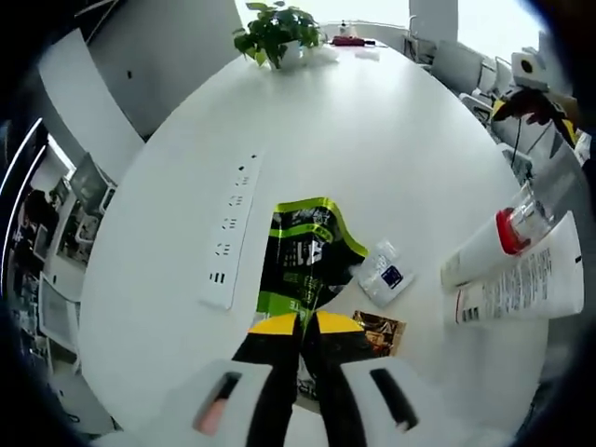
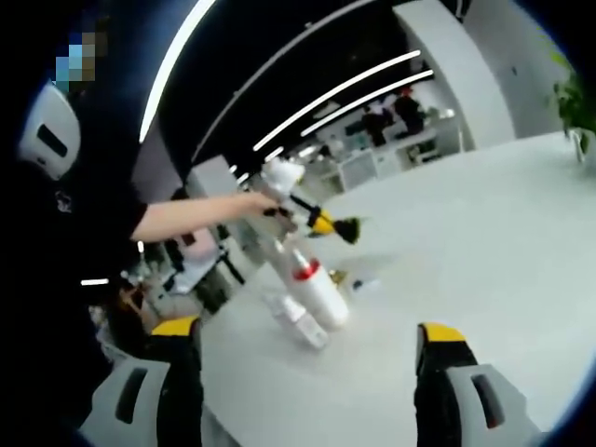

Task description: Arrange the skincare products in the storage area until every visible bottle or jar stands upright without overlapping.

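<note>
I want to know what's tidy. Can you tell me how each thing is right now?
Left gripper: shut on green and black foil packet.
Right gripper: open, holding nothing.
White tube with red collar: lying on its side on white table.
White printed tube: lying beside it.
White power strip: lying flat.
Small white sachet: lying flat.
Potted green plant: upright.

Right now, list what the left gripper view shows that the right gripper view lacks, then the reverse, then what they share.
Left gripper view: a white power strip, a small white sachet and a brown sachet.

Right gripper view: the right gripper, jaws wide open with nothing between them, a person's arm and ceiling light strips.

Both: the white table, the potted plant, the red-collared white tube, and the left gripper shut on a green-black packet.
</note>
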Tool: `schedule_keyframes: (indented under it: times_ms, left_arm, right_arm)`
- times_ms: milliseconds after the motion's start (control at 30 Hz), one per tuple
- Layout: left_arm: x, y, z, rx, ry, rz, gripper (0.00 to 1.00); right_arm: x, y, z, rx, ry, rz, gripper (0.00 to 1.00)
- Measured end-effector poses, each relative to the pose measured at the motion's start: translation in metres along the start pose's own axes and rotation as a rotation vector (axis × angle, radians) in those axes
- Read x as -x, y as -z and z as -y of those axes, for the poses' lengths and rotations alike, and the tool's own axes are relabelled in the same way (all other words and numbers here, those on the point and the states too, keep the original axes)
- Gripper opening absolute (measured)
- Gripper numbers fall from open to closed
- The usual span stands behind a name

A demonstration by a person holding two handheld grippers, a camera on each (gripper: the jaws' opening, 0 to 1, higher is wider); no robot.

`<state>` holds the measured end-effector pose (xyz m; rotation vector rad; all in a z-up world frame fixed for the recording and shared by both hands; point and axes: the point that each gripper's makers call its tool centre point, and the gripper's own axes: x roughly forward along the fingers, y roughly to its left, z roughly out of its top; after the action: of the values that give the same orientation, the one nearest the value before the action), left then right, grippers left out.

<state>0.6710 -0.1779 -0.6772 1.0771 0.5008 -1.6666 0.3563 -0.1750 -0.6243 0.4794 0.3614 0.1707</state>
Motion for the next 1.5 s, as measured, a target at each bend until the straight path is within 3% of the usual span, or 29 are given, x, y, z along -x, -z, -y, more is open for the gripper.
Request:
schedule_keyframes:
  times_ms: [367, 633, 967, 1167, 1500]
  left_arm:
    - [0.036, -0.017, 0.002, -0.066, -0.051, 0.029, 0.05]
    - [0.074, -0.028, 0.01, -0.102, -0.11, 0.056, 0.05]
    - [0.119, -0.04, 0.035, -0.184, -0.168, 0.076, 0.05]
    - [0.145, -0.056, 0.055, -0.212, -0.187, 0.108, 0.05]
    - [0.178, -0.073, 0.086, -0.266, -0.222, 0.152, 0.06]
  right_arm:
    - [-0.002, -0.008, -0.016, 0.018, -0.03, 0.015, 0.93]
    - [0.001, -0.017, -0.03, 0.018, -0.059, 0.047, 0.92]
    - [-0.002, -0.023, -0.051, 0.037, -0.109, 0.05, 0.93]
    - [0.004, -0.031, -0.06, 0.038, -0.121, 0.071, 0.93]
    - [0.012, -0.036, -0.073, 0.073, -0.13, 0.07, 0.91]
